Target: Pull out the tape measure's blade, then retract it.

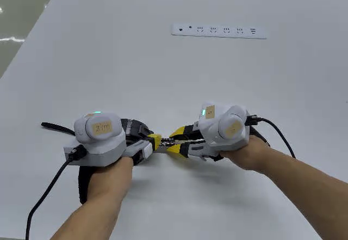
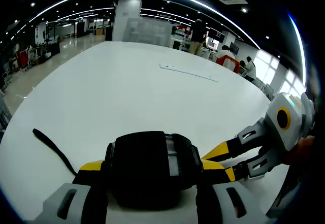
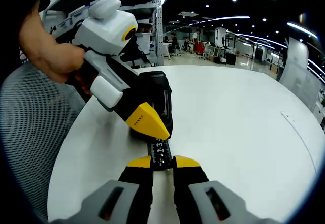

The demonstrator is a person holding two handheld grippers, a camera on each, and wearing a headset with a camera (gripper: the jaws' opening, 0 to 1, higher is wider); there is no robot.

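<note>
While the left gripper [image 1: 151, 142] clamps the boxy black plastic tape measure case [image 2: 150, 170] between its 2 yellow-tipped jaws, holding it low on the white table [image 1: 163, 49], the right gripper [image 3: 162, 162] is closed on the outer end of the narrow, dark, printed metal blade [image 3: 161, 150]. Only a short stretch of blade is out, with the digits 2 and 3 readable just beyond the right jaws. The 2 sets of jaws point at each other, tips near but apart. The blade's long axis runs straight from the case mouth to the right gripper, roughly side to side across the person's front in the head view. Judging from this, the pull-out is barely underway. The case lies to the left of the right gripper. Extending the blade therefore calls for the right gripper to draw rightward along that axis, while the left one anchors the case. A pull off that line could kink the blade or twist the case in its grip.
</note>
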